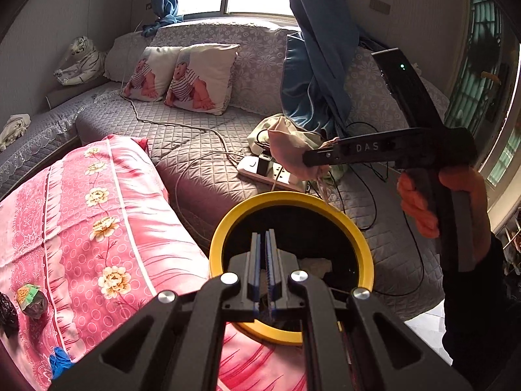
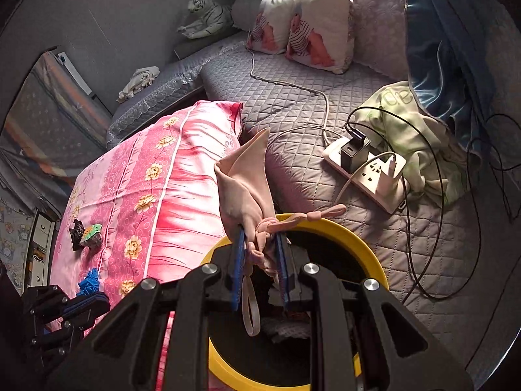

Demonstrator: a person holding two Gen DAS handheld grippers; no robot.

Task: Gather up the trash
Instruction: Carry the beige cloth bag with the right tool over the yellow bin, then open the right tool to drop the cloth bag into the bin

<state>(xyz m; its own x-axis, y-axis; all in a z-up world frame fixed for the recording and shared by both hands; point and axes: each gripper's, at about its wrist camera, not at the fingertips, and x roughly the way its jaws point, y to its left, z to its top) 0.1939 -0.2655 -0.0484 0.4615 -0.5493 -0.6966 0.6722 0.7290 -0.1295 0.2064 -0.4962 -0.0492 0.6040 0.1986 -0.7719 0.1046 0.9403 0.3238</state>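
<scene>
right gripper [image 2: 259,254] clamps one pink mask [image 2: 247,179] over one yellow bin [image 2: 368,244] (left gripper [image 1: 263,260] closed, empty).

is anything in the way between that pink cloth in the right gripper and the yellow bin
Nothing visible. The right gripper holds the crumpled pink cloth directly above the yellow-rimmed round bin, whose opening is uncovered.

1. One yellow-rimmed bin [image 2: 342,228].
2. Two baby-print pillows [image 2: 322,29] [image 2: 267,26].
3. One stuffed tiger [image 2: 208,16].
4. One power strip [image 2: 368,172].
5. Three scraps on the pink quilt [image 2: 156,179]: black wrapper [image 2: 76,231], green-labelled wad [image 2: 92,234], blue scrap [image 2: 88,282].
</scene>
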